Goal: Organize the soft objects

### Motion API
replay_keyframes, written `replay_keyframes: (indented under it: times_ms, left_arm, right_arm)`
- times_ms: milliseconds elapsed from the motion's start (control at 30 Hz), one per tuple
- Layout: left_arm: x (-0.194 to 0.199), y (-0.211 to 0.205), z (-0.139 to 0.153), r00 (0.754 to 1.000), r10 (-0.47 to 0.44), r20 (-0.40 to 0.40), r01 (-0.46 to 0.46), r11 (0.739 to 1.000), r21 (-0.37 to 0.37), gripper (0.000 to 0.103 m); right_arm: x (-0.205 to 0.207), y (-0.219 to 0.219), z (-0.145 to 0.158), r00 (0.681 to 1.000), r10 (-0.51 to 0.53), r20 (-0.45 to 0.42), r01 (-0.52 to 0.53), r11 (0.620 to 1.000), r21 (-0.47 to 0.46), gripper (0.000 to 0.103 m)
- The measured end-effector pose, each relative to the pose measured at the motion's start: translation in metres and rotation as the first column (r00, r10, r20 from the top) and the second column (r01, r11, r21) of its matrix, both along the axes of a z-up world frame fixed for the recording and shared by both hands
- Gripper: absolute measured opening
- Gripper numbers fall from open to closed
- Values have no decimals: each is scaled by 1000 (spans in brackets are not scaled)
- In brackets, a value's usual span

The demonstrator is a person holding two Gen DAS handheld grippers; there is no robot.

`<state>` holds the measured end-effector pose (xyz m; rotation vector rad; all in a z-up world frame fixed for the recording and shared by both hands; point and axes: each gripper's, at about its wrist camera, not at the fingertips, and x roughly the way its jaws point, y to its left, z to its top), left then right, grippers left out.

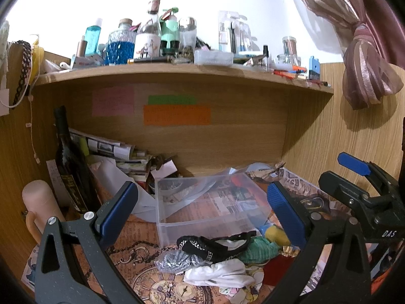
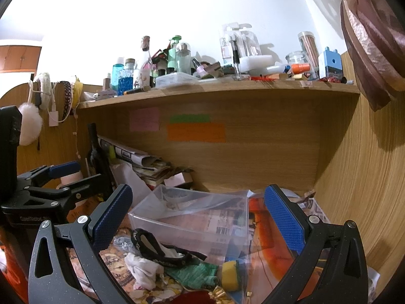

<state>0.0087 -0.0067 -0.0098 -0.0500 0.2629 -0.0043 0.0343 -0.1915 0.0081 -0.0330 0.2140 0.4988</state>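
Before the clear bin [image 1: 210, 202], both grippers gape over the cloth pile [image 1: 217, 255]

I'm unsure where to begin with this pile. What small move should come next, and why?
Probably lower the left gripper onto the black lace-trimmed fabric piece. It lies on top of the heap of soft things, just in front of the clear plastic box, which looks empty, and both grippers are open and hold nothing.

Black strap [image 1: 217, 245] with white lining, green cloth [image 1: 255, 249], white cloth [image 1: 222, 273], yellow sponge [image 2: 229, 274] (blue edge), clock-print brown paper [image 1: 162, 286], orange note [image 1: 177, 115].
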Motion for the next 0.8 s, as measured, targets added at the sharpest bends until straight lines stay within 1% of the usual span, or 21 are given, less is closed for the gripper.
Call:
replay_keyframes:
  times_ms: [133,200,233,400,467,533,667,733,800]
  left_arm:
    - [13,5,-16,997,-17,-75,16,1000,-13,103]
    - [20,8,-24,993,-24,-114,22,1000,-19,103]
    - [25,10,-31,989,-34,-146,30,999,-28,103]
    - [41,14,-59,965,-69,-254,56,997,-61,103]
    - [47,14,-68,956,-71,-285,54,996,-66,103]
    - [57,17,-80,941,-85,-328,57,994,-94,103]
    - [71,21,-94,922,-87,-378,40,991,-128,103]
    - [76,23,-100,916,-85,-392,34,990,-136,98]
    - [83,23,-108,902,-91,-421,33,989,-143,83]
  right_arm:
    - [10,-2,-11,999,-14,-41,14,1000,-15,103]
    - [18,-3,-21,997,-29,-73,26,999,-37,103]
    - [21,-3,-26,996,-33,-88,29,999,-46,103]
    - [36,-9,-50,984,-56,-169,39,994,-101,103]
    - [41,-10,-58,978,-65,-199,40,991,-126,103]
    - [46,-11,-69,970,-79,-228,44,987,-153,103]
    - [58,-17,-90,952,-99,-290,45,981,-187,103]
    - [64,-20,-99,940,-111,-323,46,979,-201,103]
    - [69,-20,-107,928,-118,-354,43,976,-213,100]
